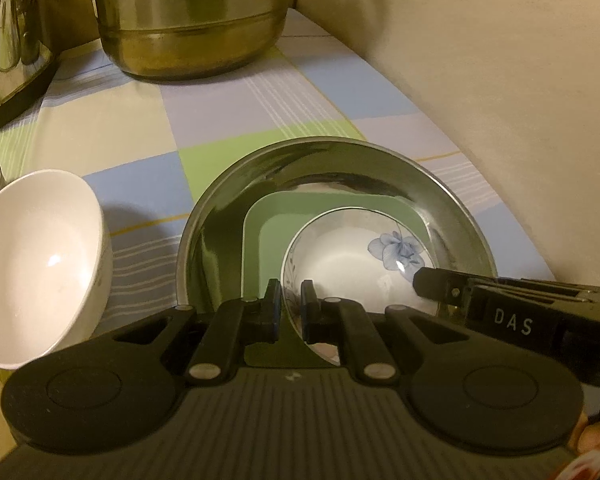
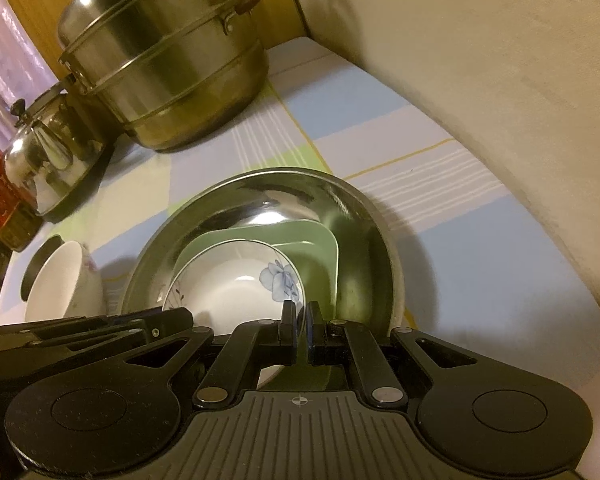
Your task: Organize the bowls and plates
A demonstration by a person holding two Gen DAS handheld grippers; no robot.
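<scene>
Your left gripper (image 1: 291, 304) and right gripper (image 2: 301, 328) both clamp the white blue-flowered ceramic bowl's (image 1: 352, 264) rim, inside the round steel basin (image 1: 460, 216).

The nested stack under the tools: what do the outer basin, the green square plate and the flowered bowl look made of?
Outer basin: polished metal, likely stainless steel; its wall gives mirror reflections. Green square plate: matte, flat pale green, probably plastic or melamine. Flowered bowl: glossy white with a printed blue flower and sharp highlight, probably glazed ceramic.
</scene>
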